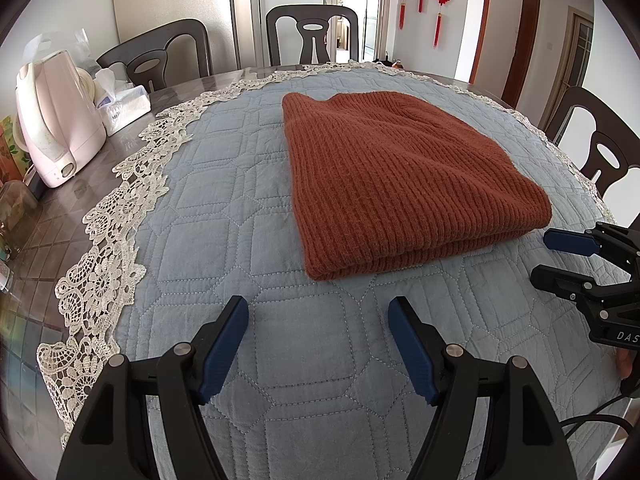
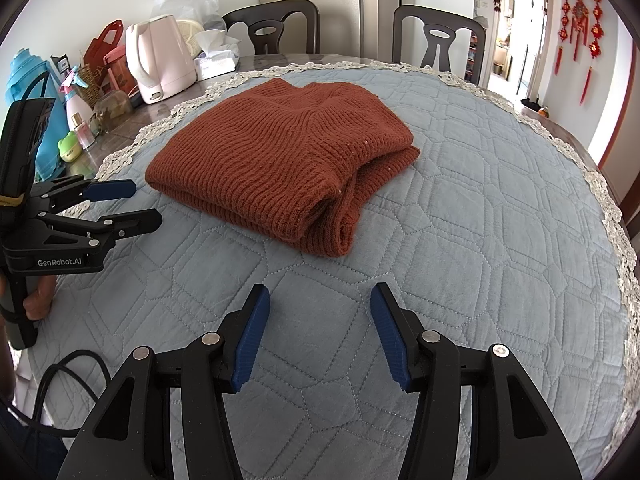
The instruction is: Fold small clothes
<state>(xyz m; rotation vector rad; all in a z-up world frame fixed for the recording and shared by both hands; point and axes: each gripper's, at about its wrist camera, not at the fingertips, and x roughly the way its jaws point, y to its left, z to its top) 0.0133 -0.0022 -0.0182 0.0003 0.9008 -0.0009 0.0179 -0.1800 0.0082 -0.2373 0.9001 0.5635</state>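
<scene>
Left wrist view looks down over the left gripper, whose blue-padded fingers stand spread apart with nothing between them, hovering above the quilted blue cloth near the table's front edge. Beyond the fingertips lies the rust-red knitted sweater, folded into a thick rectangle in the middle of the cloth, its folded edge turned toward the front edge of the table. Neither gripper touches it. At the right side of this view the right gripper reaches in, its fingers also apart and empty, just beside the sweater's near right corner.

From the right wrist view, the right gripper shows the same wide stance over bare quilt, with the sweater ahead and somewhat to the left; here its layered open ends face the right side of the table. The left gripper enters from the left, held by a hand, close to the sweater's near left corner but apart from it.

White lace trim borders the cloth. At the table's far left corner stand a pink kettle and a tissue pack. Dark chairs sit along the far edge.
</scene>
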